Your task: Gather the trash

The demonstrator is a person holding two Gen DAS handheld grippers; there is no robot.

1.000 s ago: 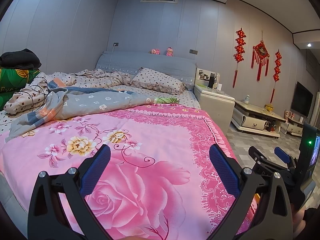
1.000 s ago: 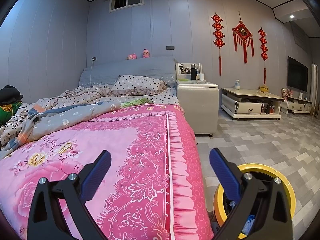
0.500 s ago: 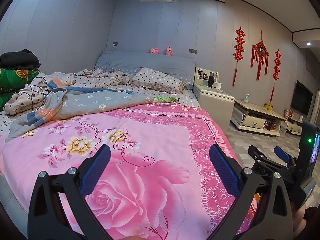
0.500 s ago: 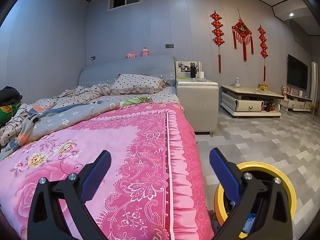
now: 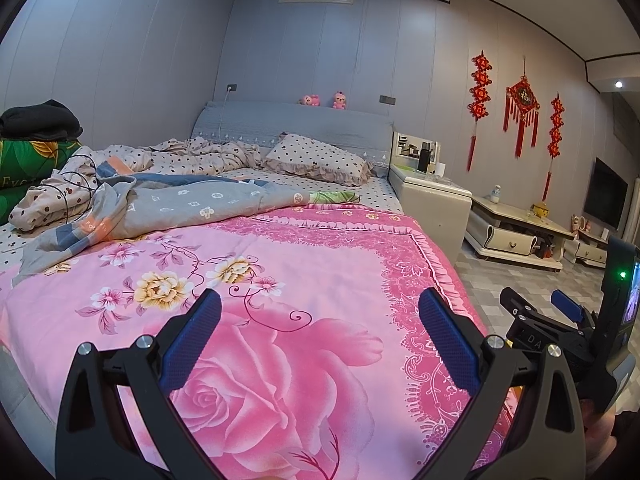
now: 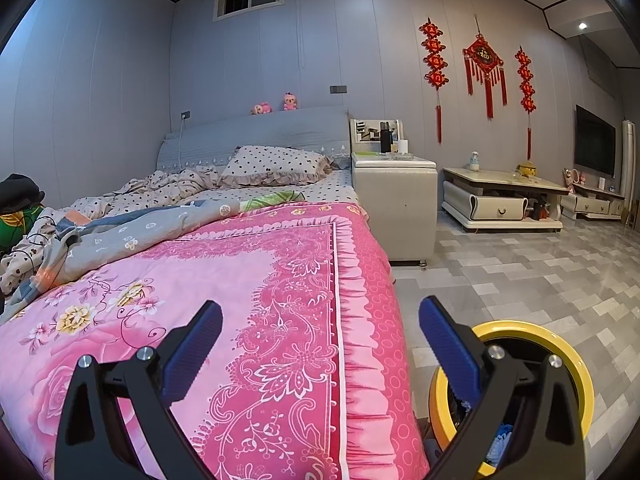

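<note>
Over the foot of the bed both grippers are hanging wide open w/ nothing in them: left gripper (image 5: 320, 334) above the pink rose quilt (image 5: 280, 280), right gripper (image 6: 320, 336) straddling the quilt's edge. Imo the step in hand is scanning for trash, so best to be sweeping slowly toward the rumpled bedding (image 5: 140, 204), bc no obvious trash is showing on the quilt rn. Meanwhile the yellow-rimmed bin (image 6: 560, 344) is sitting on the floor just beside the bed, right below the right gripper's right finger, w/ something blue inside.
</note>
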